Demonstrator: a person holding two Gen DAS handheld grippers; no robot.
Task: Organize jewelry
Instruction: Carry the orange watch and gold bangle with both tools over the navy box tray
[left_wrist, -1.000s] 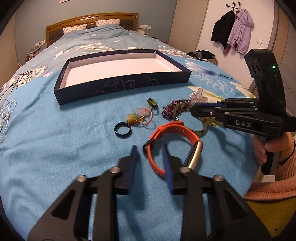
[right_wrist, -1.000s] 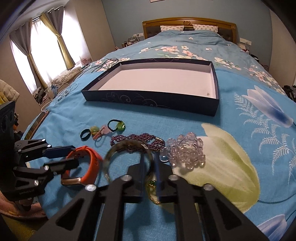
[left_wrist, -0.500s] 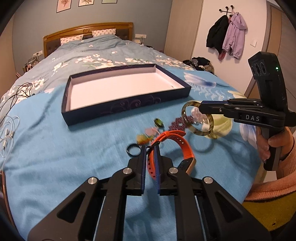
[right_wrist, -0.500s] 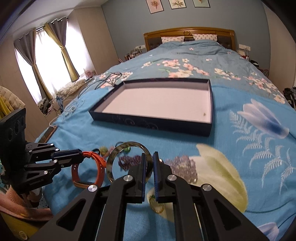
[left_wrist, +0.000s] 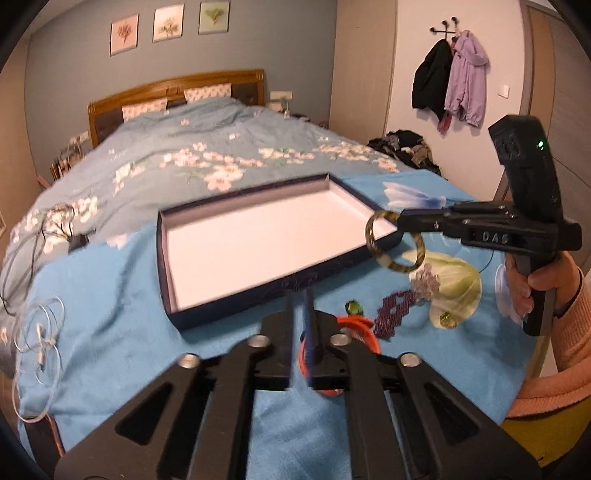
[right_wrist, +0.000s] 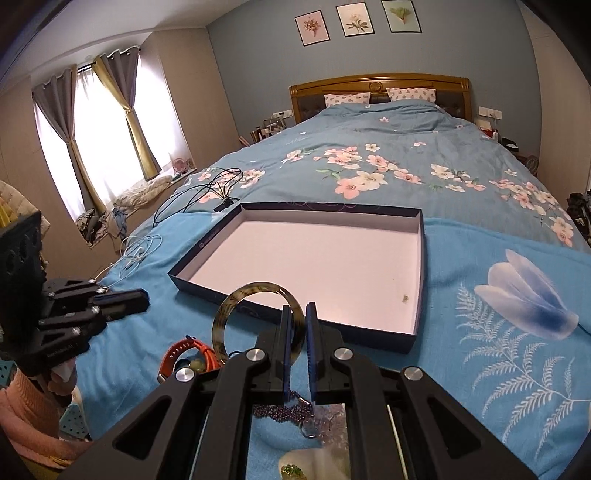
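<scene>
My left gripper (left_wrist: 303, 295) is shut on an orange watch band (left_wrist: 360, 330) and holds it up over the bed, just before the near wall of a dark blue tray (left_wrist: 236, 310) with a white floor. My right gripper (right_wrist: 298, 310) is shut on a mottled olive bangle (right_wrist: 221, 317) and holds it at the tray's near wall (right_wrist: 258, 308). In the left wrist view the bangle (left_wrist: 373, 251) hangs at the tray's right corner. A purple bead bracelet (left_wrist: 395, 314), clear bead bracelet (left_wrist: 426, 282) and a green ring (left_wrist: 354, 306) lie on the blue bedspread.
White cables (left_wrist: 37, 332) lie at the bed's left edge and a black cable (right_wrist: 207, 192) lies beyond the tray. A small speck (right_wrist: 405, 297) sits on the tray floor. The person's right hand (left_wrist: 535, 280) is at the bed's right edge.
Both grippers closed on their pieces, lifted them off the bedspread and moved forward to the tray. The bangle now hangs at the tray's corner; the watch band is off the bed.
</scene>
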